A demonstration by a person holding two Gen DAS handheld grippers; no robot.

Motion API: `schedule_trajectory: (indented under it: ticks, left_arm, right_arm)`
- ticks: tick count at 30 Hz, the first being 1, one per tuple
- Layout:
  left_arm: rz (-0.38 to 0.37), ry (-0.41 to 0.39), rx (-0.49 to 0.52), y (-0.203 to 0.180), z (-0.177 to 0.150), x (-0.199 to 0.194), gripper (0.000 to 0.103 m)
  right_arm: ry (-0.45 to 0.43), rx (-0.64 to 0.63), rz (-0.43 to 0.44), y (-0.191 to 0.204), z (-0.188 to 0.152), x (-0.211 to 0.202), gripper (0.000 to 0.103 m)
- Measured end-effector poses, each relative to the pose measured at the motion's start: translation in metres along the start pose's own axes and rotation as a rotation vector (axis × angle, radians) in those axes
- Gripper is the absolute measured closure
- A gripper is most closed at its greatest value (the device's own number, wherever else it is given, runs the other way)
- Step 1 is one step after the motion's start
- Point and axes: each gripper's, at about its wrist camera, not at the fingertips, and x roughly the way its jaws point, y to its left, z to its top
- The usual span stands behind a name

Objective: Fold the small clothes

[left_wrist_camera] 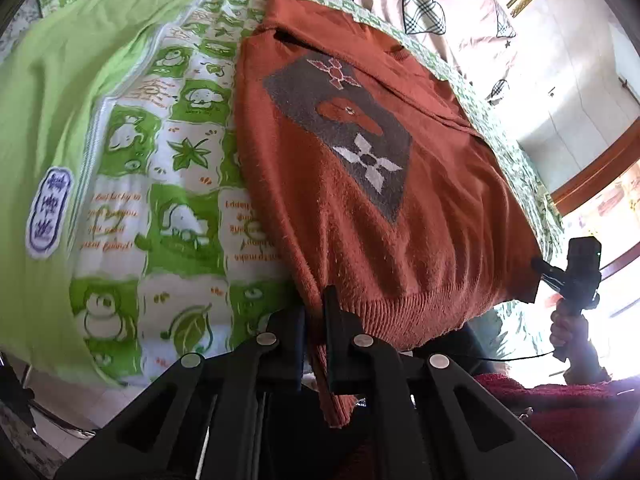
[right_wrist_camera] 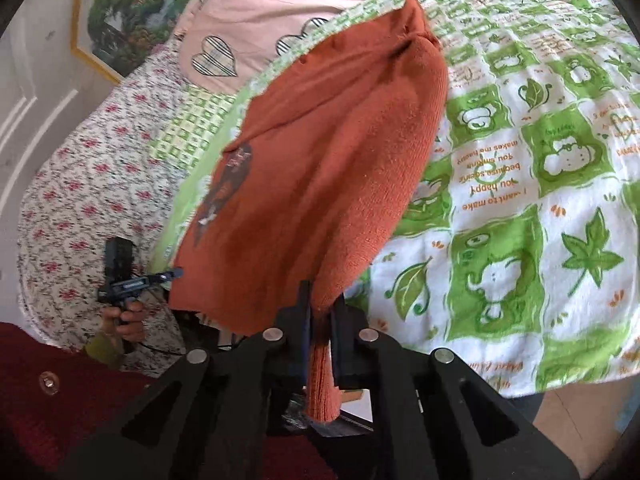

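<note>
A small rust-orange knit sweater [left_wrist_camera: 360, 208] with a grey diamond patch and flower motifs lies stretched over the bed, hem toward me. My left gripper [left_wrist_camera: 316, 312] is shut on the left corner of its ribbed hem. My right gripper [right_wrist_camera: 320, 308] is shut on the other hem corner; it also shows in the left wrist view [left_wrist_camera: 538, 266] at the sweater's right edge. The sweater [right_wrist_camera: 328, 160] is lifted at the hem and sags between the two grippers. The left gripper shows in the right wrist view [right_wrist_camera: 176, 272], held by a hand.
A green-and-white cartoon print quilt [right_wrist_camera: 520, 184] covers the bed. A plain green blanket [left_wrist_camera: 52, 92] lies at left. A pink pillow with plaid hearts [right_wrist_camera: 256, 8] and a floral cover [right_wrist_camera: 80, 184] lie at the head. My dark red sleeve [left_wrist_camera: 560, 412] is near.
</note>
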Motion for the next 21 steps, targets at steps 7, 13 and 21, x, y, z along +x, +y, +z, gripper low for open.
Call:
schedule_trajectory:
  ticks: [7, 13, 21]
  left_arm:
    - [-0.088, -0.172, -0.004, -0.022, 0.015, -0.039, 0.099]
    - [-0.133, -0.337, -0.024, -0.032, 0.054, -0.068, 0.100]
    - [-0.145, -0.454, -0.013, -0.036, 0.143, -0.048, 0.100]
  right_arm:
    - [-0.152, 0.022, 0.100, 0.010, 0.014, -0.038, 0.095]
    - [-0.276, -0.021, 0.157, 0.029, 0.056, -0.062, 0.095]
    - [-0.356, -0.047, 0.157, 0.020, 0.128, -0.054, 0.095]
